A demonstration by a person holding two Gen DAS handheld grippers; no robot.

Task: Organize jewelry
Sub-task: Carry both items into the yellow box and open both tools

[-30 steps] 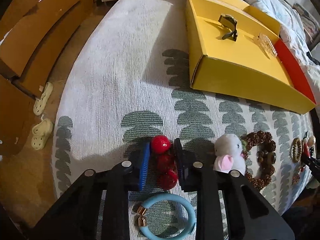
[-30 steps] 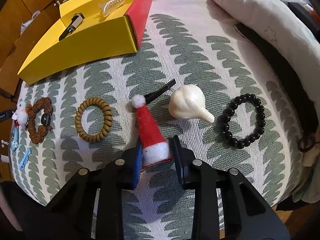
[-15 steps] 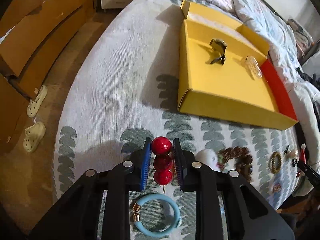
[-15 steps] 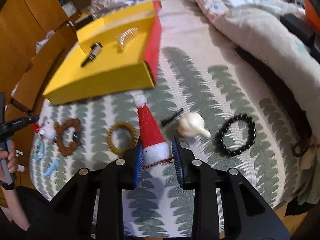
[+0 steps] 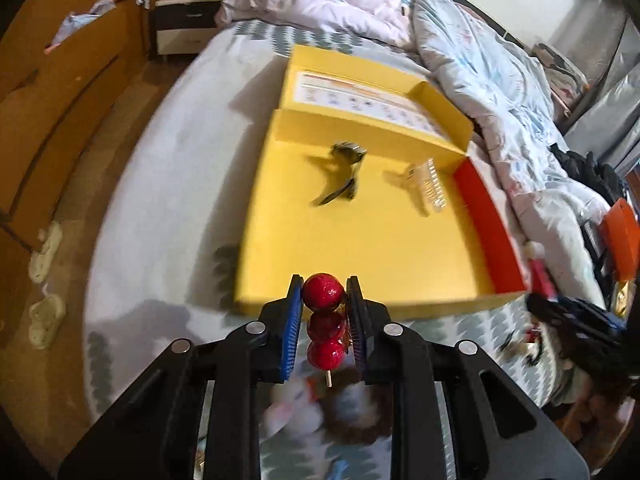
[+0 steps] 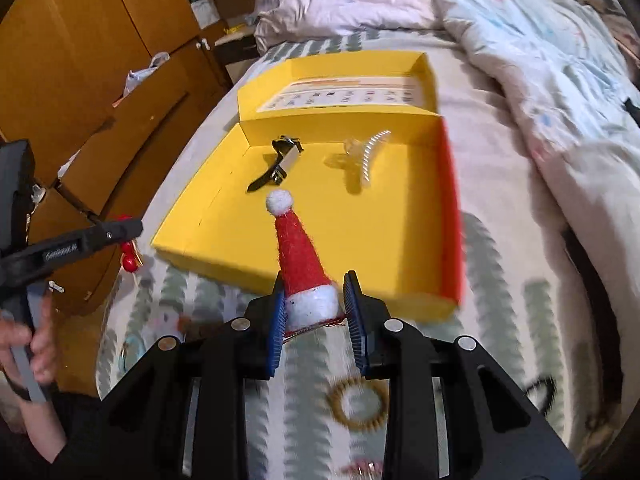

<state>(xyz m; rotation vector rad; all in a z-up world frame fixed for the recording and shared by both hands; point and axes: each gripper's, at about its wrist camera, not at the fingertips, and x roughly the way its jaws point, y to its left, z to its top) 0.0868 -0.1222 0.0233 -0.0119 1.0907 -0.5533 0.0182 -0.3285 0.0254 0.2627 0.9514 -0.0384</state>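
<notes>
My left gripper (image 5: 324, 300) is shut on a skewer of three red beads (image 5: 325, 322) and holds it in the air at the near edge of the open yellow box (image 5: 360, 248). My right gripper (image 6: 314, 296) is shut on a red and white Santa-hat clip (image 6: 300, 264), also raised before the yellow box (image 6: 400, 240). Inside the box lie a dark metal hair clip (image 5: 344, 176) and a clear claw clip (image 5: 428, 184); both show in the right wrist view, the dark clip (image 6: 280, 160) and the clear clip (image 6: 364, 152). The left gripper (image 6: 80, 240) shows at the left.
The box sits on a white bedspread with green leaf print (image 6: 500, 280). A tan coil hair tie (image 6: 356, 404) lies below my right gripper. Blurred jewelry lies under my left gripper (image 5: 320, 412). A crumpled duvet (image 5: 480, 60) lies behind the box. Wooden cabinets (image 6: 80, 60) stand at the left.
Both grippers have lifted their items off the bedspread and moved forward toward the yellow box, which now looks larger and closer in both views.
</notes>
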